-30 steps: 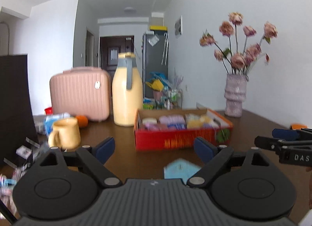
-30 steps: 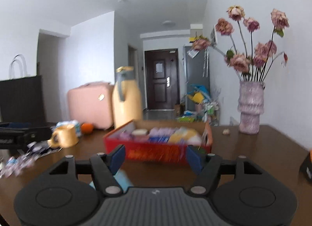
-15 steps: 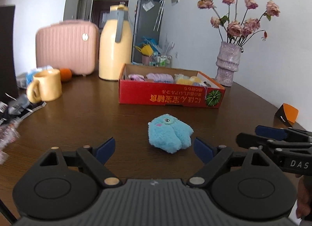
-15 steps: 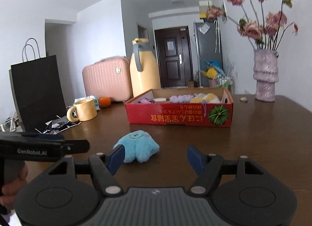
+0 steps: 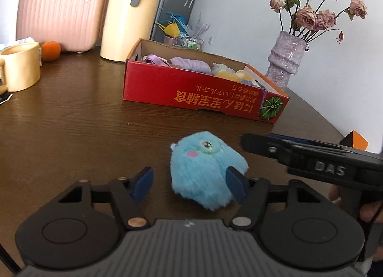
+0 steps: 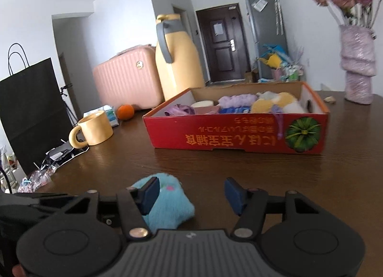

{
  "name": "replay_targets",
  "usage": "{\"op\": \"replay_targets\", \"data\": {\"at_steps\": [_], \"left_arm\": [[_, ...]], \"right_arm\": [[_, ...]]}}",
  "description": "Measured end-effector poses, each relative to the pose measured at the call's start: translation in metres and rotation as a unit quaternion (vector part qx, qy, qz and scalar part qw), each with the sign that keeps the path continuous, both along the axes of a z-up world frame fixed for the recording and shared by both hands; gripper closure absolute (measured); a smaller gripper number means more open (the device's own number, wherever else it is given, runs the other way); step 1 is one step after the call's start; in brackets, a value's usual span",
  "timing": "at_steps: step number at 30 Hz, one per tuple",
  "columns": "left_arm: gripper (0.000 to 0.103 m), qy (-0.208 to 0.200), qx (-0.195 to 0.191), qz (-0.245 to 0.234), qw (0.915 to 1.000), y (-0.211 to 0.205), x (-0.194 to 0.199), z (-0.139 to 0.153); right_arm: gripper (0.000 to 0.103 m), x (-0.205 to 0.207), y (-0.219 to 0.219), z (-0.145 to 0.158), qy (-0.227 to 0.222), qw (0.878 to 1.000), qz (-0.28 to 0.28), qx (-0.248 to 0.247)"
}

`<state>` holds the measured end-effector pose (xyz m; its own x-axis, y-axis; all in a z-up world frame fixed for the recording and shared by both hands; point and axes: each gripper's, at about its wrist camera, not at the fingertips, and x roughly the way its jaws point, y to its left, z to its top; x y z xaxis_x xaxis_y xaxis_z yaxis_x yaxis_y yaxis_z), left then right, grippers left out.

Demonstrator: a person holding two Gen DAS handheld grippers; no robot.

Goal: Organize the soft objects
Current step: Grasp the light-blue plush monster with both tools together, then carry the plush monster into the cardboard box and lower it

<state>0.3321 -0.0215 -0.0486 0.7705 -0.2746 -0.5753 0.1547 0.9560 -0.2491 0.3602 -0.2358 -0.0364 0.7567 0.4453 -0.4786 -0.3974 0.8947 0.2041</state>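
One fluffy blue plush toy point(image 5: 205, 169) lies on the dark wooden surface point(image 5: 71, 119), with bare wood between it and the single red cardboard box point(image 5: 203, 97) of soft items beyond. Left gripper point(image 5: 189, 185): jaws closing, toy between them, right pad at its fur. Right gripper point(image 6: 191, 193): jaws closing, toy beside its left pad, not clamped.

Pink suitcase point(image 5: 59, 11), yellow jug point(image 6: 178, 58), mug point(image 6: 94, 128), orange point(image 5: 50, 51), flower vase point(image 5: 283, 61)
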Motion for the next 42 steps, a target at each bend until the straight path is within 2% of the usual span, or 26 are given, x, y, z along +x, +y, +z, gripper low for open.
{"op": "replay_targets", "data": {"at_steps": [1,3,5,10,13,16,17,19,22,23,26,30,34,37,42], "left_arm": [[0.048,0.003,-0.001,-0.002,1.0000,0.000,0.004,-0.001],[0.050,0.005,-0.004,-0.001,1.0000,0.004,0.010,-0.003],[0.049,0.007,-0.005,0.014,0.9999,0.010,0.012,-0.004],[0.047,0.008,-0.022,0.026,0.9994,0.027,0.009,-0.004],[0.047,0.010,-0.039,0.019,0.9990,0.029,0.007,-0.004],[0.049,0.025,-0.065,0.018,0.9974,0.032,0.014,-0.006],[0.051,0.028,-0.075,0.017,0.9966,0.033,0.016,-0.008],[0.069,0.031,-0.092,0.015,0.9952,0.035,0.021,-0.010],[0.076,0.033,-0.115,0.008,0.9928,0.037,0.026,-0.012],[0.077,0.031,-0.117,0.008,0.9926,0.037,0.026,-0.012],[0.079,0.030,-0.121,0.007,0.9922,0.037,0.022,-0.010],[0.079,0.031,-0.119,-0.021,0.9922,0.025,0.001,-0.005],[0.080,0.044,-0.110,-0.051,0.9917,0.002,-0.020,-0.007],[0.080,0.043,-0.098,-0.067,0.9920,-0.014,-0.033,-0.005],[0.080,0.029,-0.094,-0.081,0.9919,-0.024,-0.047,0.003]], "right_arm": [[0.043,0.007,0.002,-0.002,0.005,1.000,0.003,0.002],[0.050,0.024,0.005,-0.009,0.032,0.999,0.011,0.020],[0.057,0.035,0.004,-0.016,0.059,0.997,0.020,0.046],[0.063,0.032,0.000,-0.031,0.103,0.990,0.026,0.094],[0.064,0.015,0.003,-0.033,0.113,0.989,0.021,0.094],[0.064,0.010,0.000,-0.029,0.097,0.991,0.011,0.095],[0.064,0.013,-0.001,-0.029,0.099,0.990,0.007,0.103],[0.064,0.021,-0.004,-0.028,0.103,0.988,0.001,0.116],[0.064,0.036,-0.003,-0.034,0.112,0.981,0.005,0.156],[0.069,0.041,-0.003,-0.039,0.127,0.977,0.010,0.173],[0.073,0.048,0.000,-0.049,0.151,0.968,0.006,0.201],[0.074,0.029,-0.001,-0.040,0.149,0.971,-0.004,0.186],[0.074,-0.012,-0.013,-0.030,0.118,0.982,-0.016,0.148],[0.075,-0.037,-0.027,-0.030,0.121,0.982,-0.036,0.140],[0.075,-0.066,-0.042,-0.021,0.102,0.985,-0.048,0.130]]}}
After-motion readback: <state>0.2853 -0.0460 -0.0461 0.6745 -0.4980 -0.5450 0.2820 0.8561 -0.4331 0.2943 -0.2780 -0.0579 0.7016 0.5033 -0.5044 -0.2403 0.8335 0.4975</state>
